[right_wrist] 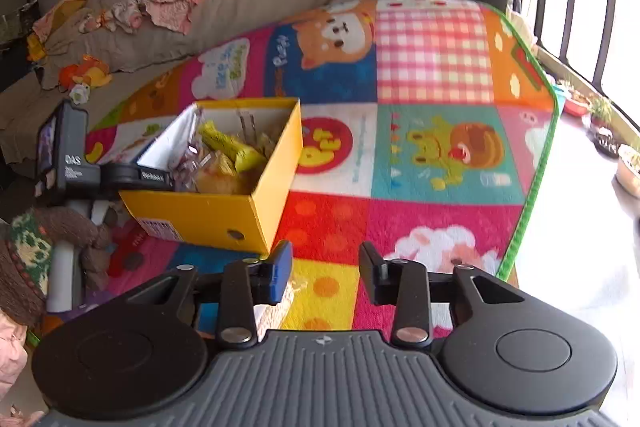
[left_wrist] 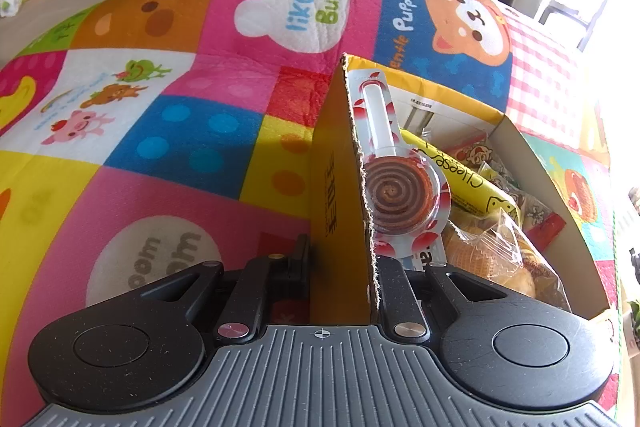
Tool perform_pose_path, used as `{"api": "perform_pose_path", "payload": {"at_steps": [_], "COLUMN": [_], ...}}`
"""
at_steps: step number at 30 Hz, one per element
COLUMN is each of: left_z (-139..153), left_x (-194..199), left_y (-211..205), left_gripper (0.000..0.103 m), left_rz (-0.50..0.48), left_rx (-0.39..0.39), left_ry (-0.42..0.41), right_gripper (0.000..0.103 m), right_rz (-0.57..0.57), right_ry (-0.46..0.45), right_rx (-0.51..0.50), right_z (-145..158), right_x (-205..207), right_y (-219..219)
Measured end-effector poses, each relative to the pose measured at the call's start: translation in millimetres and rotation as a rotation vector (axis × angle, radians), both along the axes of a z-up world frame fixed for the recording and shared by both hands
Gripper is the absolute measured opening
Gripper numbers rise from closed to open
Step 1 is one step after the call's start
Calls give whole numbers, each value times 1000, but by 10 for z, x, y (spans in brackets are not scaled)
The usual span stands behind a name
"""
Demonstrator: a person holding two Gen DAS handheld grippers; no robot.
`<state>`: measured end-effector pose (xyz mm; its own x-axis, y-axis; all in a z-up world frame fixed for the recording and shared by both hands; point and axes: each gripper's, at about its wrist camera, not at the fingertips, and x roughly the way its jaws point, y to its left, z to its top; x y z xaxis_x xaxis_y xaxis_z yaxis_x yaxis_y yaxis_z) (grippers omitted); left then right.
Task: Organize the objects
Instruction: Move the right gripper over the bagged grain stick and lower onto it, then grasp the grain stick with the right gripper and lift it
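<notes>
Only the left wrist view shows the lollipop [left_wrist: 400,195] inside the box [left_wrist: 340,187].

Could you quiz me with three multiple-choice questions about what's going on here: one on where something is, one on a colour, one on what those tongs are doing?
1. Where is the spiral lollipop?
A. On the mat
B. Inside the box, against its wall
C. On the sofa

2. What colour is the box outside?
A. Yellow
B. Green
C. Black

3. What are the left tongs doing?
A. Hanging open over the mat
B. Holding a lollipop
C. Gripping the box wall

Answers: 1 B, it leans on the cardboard wall among snack packets. 2 A, both views show yellow sides. 3 C, one finger sits on each side of the wall.
</notes>
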<state>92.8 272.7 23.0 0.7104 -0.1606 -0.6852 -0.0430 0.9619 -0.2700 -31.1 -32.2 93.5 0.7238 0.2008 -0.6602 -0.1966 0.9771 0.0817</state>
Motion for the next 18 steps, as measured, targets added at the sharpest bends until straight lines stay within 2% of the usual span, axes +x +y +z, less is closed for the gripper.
{"api": "perform_pose_path", "payload": {"at_steps": [2, 3, 5, 9, 13, 18], "left_z": [1, 1, 0, 0, 0, -1], "left_x": [4, 4, 3, 0, -1, -1], "left_y": [0, -1, 2, -2, -2, -1], "left_gripper": [16, 16, 16, 16, 16, 16], "left_rz": [-2, -1, -1, -1, -1, -1], "left_rx": [0, 0, 0, -1, -1, 0], "left_ry": [0, 0, -1, -1, -1, -1], "right_gripper": [46, 53, 55, 59, 59, 57], "right_rz": [-5, 0, 16, 58, 76, 95], "right_ry": [52, 86, 124, 149, 165, 164], "right_rx": [33, 71, 127, 158, 151, 73], "right_z": [-154, -243, -355, -486, -588, -701], "right_x": [29, 40, 40, 46, 127, 126], "right_y": [-20, -19, 20, 199, 346, 510]}}
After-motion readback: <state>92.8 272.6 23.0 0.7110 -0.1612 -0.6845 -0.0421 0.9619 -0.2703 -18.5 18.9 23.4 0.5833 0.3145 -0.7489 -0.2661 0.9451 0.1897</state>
